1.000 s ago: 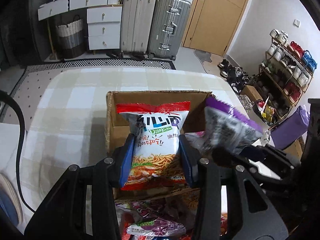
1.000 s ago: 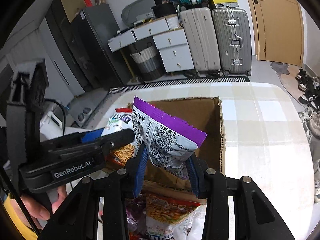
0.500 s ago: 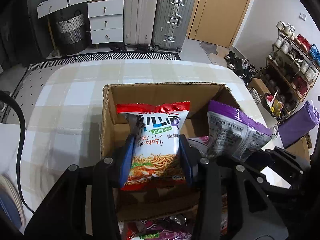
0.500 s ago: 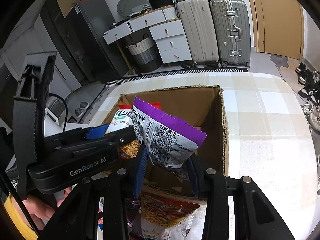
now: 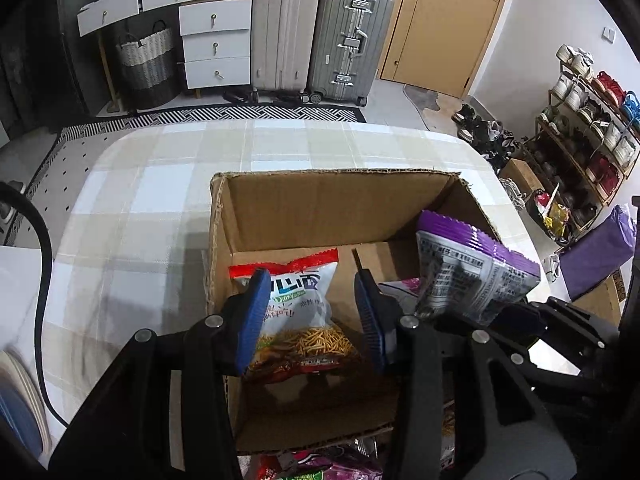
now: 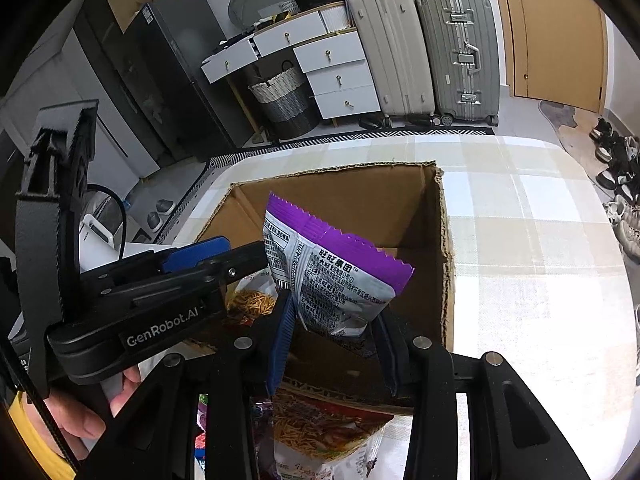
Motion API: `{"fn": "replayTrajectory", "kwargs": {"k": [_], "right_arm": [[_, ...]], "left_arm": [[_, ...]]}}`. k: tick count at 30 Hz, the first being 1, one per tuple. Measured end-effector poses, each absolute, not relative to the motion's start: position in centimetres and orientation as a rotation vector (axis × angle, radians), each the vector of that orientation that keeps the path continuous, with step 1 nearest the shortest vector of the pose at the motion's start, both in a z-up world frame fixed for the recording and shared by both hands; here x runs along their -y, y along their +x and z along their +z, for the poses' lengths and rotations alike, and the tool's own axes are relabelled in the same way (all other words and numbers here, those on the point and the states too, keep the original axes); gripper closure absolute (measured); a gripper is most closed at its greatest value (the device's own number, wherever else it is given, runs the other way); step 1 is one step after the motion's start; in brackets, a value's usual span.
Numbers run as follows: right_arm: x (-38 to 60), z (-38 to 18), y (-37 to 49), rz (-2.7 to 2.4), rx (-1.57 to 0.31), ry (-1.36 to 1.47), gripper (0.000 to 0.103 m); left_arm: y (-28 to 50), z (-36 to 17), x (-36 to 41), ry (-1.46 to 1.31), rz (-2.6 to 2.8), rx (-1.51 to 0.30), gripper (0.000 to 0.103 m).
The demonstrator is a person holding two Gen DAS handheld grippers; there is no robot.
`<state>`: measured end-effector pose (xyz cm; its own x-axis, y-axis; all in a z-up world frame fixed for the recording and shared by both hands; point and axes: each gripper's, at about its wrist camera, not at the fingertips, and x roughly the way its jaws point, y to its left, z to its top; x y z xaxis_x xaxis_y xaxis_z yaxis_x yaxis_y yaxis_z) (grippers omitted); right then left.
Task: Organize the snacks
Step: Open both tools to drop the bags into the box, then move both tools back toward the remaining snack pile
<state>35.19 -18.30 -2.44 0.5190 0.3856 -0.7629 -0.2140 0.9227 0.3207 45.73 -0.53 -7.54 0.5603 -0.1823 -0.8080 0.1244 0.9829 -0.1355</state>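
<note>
Holding a purple-topped silver snack packet (image 6: 332, 276) printed with black text, the right gripper (image 6: 334, 344) has its blue-padded jaws clenched on the packet's lower end, so the packet stands tilted over the right half of an open brown cardboard box (image 5: 320, 208). From the left wrist view the same packet (image 5: 472, 276) hangs inside the box's right side, above its floor. Beside it, the left gripper (image 5: 312, 320) reaches into the box's left half, and between its jaws sits a white snack bag with a red top seal and a picture of fried noodle sticks (image 5: 300, 312). The left blue pad overlaps the bag's upper left corner, while a gap of cardboard shows between the bag and the right pad; whether the bag is still pinched cannot be told, though the jaws stand only partly apart. The bag leans back, its lower edge near the box floor. In the right wrist view the left gripper (image 6: 168, 280) crosses from the left, a hand (image 6: 80, 412) wrapped around its grip.

Just in front of the box's near wall, more snack packets (image 6: 324, 436) lie in a pile on the desk (image 5: 140, 208), which wears a pale checked cloth. Beyond the desk stand two hard-shell suitcases (image 5: 320, 32), a white chest of drawers (image 5: 216, 40), a woven basket (image 5: 148, 64) and a wooden door (image 5: 444, 20); a shoe rack (image 5: 588, 128) fills the right wall.
</note>
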Motion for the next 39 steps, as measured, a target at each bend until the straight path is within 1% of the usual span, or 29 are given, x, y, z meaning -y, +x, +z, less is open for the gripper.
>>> {"fn": "replayTrajectory", "kwargs": {"k": [4,8,13,14,15,17,20,22,23,27,36,37,39], "right_arm": [[18.2,-2.5,35.4,0.365,-0.97,0.194,0.065],[18.1,-2.5,35.6,0.377,-0.979,0.2,0.065],[18.3,-1.6,34.9,0.364,-0.944,0.18,0.065],[18.5,-1.5,34.7,0.359,-0.942,0.18,0.065],[18.7,-1.3,34.6,0.358,-0.939,0.182,0.065],[19.0,-0.9,34.0,0.362,-0.926,0.191,0.065],[19.3,-0.1,33.0,0.366,-0.911,0.197,0.065],[19.5,0.4,32.2,0.367,-0.902,0.197,0.065],[19.6,0.7,31.6,0.369,-0.894,0.198,0.065],[19.7,2.0,29.1,0.383,-0.853,0.193,0.065],[19.5,5.2,22.1,0.385,-0.755,0.161,0.065],[19.6,5.5,21.0,0.386,-0.74,0.156,0.063],[19.6,6.0,19.2,0.375,-0.706,0.148,0.051]], "left_arm": [[45.2,-7.5,0.4,-0.069,-0.176,-0.965,0.062],[44.8,-7.4,0.4,-0.061,-0.17,-0.968,0.055],[44.0,-6.7,0.2,-0.083,-0.171,-0.96,0.053],[43.8,-6.4,0.1,-0.088,-0.169,-0.956,0.05],[43.6,-6.2,0.0,-0.093,-0.168,-0.952,0.045],[42.9,-5.6,-0.3,-0.107,-0.166,-0.94,0.039],[41.6,-4.6,-0.6,-0.121,-0.165,-0.923,0.037],[40.5,-3.9,-0.7,-0.13,-0.162,-0.907,0.037],[39.8,-3.5,-0.8,-0.137,-0.161,-0.897,0.035],[36.6,-1.5,-1.1,-0.144,-0.147,-0.843,0.025],[27.7,3.5,-1.3,-0.152,-0.162,-0.728,0.021],[26.6,4.0,-1.2,-0.148,-0.155,-0.713,0.021],[24.1,5.0,-1.2,-0.14,-0.145,-0.687,0.018]]}}
